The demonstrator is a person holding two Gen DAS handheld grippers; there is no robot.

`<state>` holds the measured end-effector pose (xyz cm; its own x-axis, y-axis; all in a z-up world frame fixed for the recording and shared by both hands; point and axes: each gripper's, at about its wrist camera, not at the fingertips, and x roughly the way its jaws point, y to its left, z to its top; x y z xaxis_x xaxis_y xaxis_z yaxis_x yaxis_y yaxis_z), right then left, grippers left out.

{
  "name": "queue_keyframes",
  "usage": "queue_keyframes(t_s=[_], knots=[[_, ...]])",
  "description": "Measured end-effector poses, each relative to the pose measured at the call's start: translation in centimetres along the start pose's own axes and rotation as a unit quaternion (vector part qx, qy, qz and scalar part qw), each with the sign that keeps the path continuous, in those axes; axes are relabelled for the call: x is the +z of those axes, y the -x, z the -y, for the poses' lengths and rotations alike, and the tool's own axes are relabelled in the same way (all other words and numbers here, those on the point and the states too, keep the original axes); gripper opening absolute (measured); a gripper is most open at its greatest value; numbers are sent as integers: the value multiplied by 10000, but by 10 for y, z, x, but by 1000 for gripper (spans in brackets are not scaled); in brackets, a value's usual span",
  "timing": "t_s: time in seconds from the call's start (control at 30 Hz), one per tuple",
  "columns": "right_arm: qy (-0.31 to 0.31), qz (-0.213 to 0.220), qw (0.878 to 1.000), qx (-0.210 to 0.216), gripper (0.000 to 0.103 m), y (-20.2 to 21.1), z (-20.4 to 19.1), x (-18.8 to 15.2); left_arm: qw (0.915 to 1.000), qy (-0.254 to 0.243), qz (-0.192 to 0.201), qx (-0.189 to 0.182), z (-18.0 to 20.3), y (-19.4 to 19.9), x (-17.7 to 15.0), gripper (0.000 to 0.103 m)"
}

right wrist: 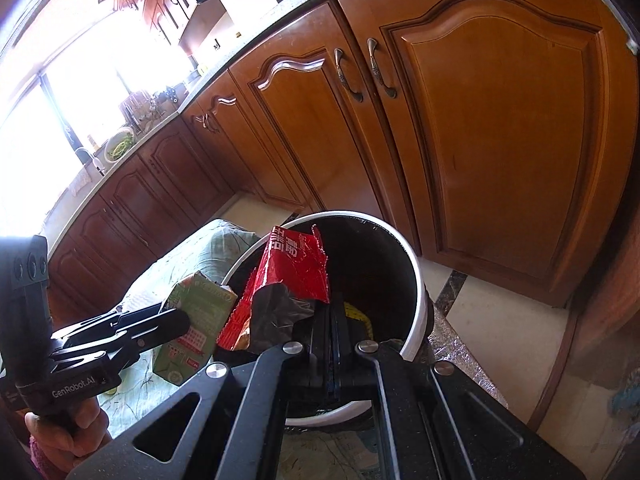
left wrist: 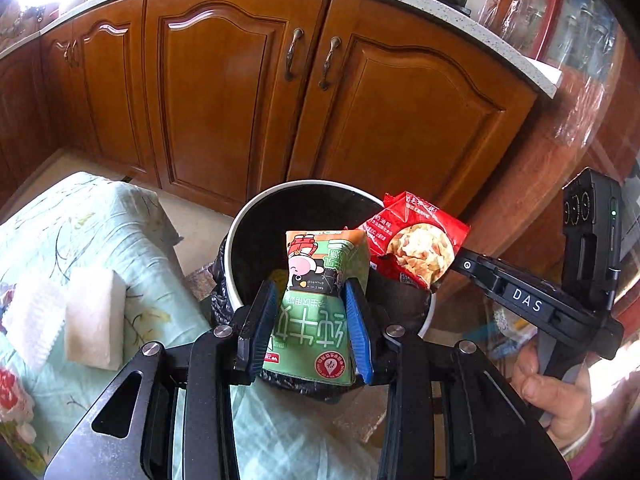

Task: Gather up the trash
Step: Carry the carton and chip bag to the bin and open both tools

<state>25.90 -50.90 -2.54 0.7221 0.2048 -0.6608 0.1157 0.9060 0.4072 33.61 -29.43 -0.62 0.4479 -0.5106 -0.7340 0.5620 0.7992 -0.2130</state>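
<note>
At lower centre of the left wrist view, the left gripper [left wrist: 314,328] clamps a green milk carton [left wrist: 320,300] over the black-lined trash bin [left wrist: 256,208]. Just right, the right gripper [right wrist: 334,324] pinches a red snack wrapper [left wrist: 416,240] above the bin's rim.

"DAS" on right gripper [left wrist: 460,262] arm; "GenRobot.AI" on left gripper [right wrist: 180,322] handle; Chinese print on milk carton [left wrist: 316,308] and red wrapper [left wrist: 416,240].

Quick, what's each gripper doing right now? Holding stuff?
Left gripper: closed on the green milk carton, over the trash bin.
Right gripper: closed on the red snack wrapper, over the same bin.
</note>
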Motion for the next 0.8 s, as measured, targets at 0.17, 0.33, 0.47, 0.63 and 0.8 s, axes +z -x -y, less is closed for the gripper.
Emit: queue_keyframes(t_s=[0.17, 0.33, 0.47, 0.63, 0.8], knots=[[13, -69, 10000, -54, 1, -7, 2, 5, 9999, 49, -88, 66, 0, -14, 5, 33], [8, -154, 9998, -89, 5, -12, 0, 10, 9998, 146, -152, 26, -2, -23, 7, 33], [-11, -229, 9997, -58, 12, -17, 2, 12, 9995, 224, -211, -72, -5, -27, 9, 34], [-92, -137, 9999, 13, 43, -13, 5, 8, 9994, 324, -105, -111, -10, -18, 4, 48], [-183, -85, 9997, 99, 44, -5, 2, -2, 9988, 481, 26, -100, -21, 3, -11, 54]])
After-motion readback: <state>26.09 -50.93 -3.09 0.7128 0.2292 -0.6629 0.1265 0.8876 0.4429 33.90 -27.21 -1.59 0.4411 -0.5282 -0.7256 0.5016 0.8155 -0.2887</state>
